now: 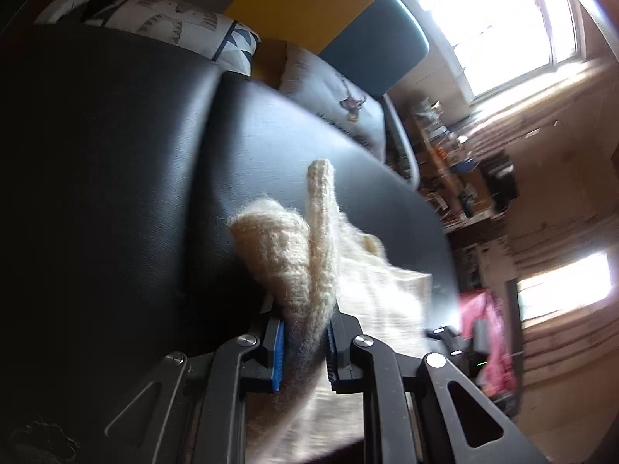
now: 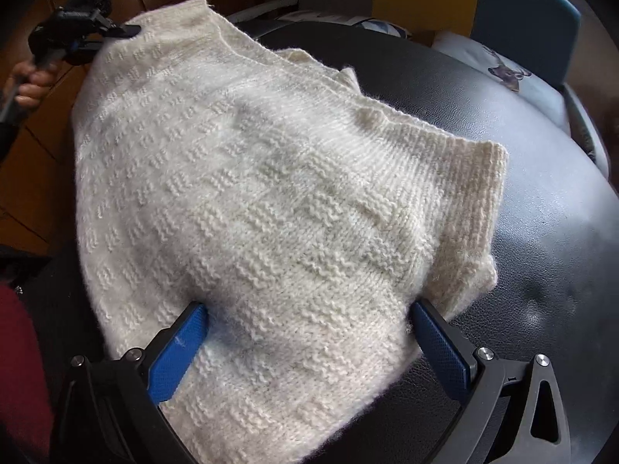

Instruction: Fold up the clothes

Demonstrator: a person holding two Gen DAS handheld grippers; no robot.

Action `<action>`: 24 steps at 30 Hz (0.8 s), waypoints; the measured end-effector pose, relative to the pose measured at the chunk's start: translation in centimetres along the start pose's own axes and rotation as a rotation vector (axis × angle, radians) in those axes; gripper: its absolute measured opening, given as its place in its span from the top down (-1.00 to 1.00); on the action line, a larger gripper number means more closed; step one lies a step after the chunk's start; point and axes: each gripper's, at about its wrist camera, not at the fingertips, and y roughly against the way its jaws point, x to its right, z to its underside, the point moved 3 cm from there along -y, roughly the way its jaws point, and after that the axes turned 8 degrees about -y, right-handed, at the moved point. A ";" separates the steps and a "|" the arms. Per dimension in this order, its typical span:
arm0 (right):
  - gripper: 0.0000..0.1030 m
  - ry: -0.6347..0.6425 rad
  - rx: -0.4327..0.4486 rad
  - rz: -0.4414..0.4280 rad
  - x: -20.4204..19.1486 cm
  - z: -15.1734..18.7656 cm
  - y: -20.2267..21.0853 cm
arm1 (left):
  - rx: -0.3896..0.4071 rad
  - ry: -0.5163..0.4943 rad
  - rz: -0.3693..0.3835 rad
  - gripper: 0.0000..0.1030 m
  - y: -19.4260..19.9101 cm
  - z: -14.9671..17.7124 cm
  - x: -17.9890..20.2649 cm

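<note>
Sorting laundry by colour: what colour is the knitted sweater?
Cream white sweater, with a textured knit pattern; the right wrist view shows it best.

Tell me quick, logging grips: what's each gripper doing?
Left gripper: shut on the sweater.
Right gripper: open, fingers either side of the sweater.

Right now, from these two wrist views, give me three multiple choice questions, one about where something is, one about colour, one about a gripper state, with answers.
1. Where does the sweater lie?
A. on a black leather seat
B. in a basket
C. on a hanger

2. What colour are the gripper pads?
A. red
B. blue
C. green

3. How is the right gripper?
A. shut on a sock
B. out of view
C. open, fingers straddling the knit

Answers: 1 A, cream knit spreads over black leather; 2 B, blue pads show in both views; 3 C, wide gap, while the left gripper pinches a sweater edge.
</note>
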 end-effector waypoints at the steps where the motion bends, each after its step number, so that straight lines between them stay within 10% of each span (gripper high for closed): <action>1: -1.00 -0.003 0.006 0.004 0.0 0.2 0.1 | 0.010 0.020 0.025 0.71 0.3 0.2 0.5; 11: -1.00 -0.030 0.035 0.030 0.2 1.5 0.7 | 0.080 0.102 0.128 0.71 -1.7 0.7 10.6; 24: -1.00 -0.041 0.149 -0.028 -0.1 3.2 1.5 | -0.045 0.163 0.142 0.72 -15.9 4.4 21.8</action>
